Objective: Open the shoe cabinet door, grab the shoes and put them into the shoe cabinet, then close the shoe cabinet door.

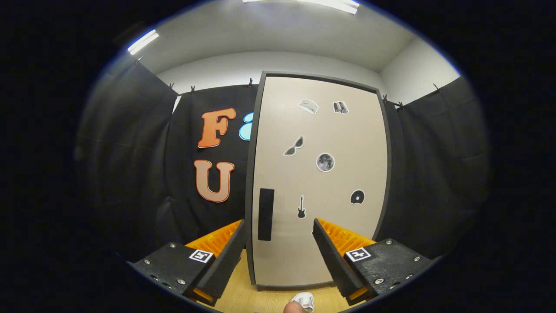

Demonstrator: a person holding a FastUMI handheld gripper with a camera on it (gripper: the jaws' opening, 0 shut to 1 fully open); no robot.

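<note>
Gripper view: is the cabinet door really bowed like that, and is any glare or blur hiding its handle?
Gripper view: the bowing of the shoe cabinet door is fisheye distortion; lighting is even, with no glare on it; the black handle reads sharp beyond the open claw; the shoe below is cut off.

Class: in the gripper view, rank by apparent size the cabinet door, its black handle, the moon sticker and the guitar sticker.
1. Cabinet door, closed, beyond the open tongs.
2. Black handle.
3. Moon sticker and guitar sticker: too alike to rank; the moon is wider, the guitar taller.
</note>
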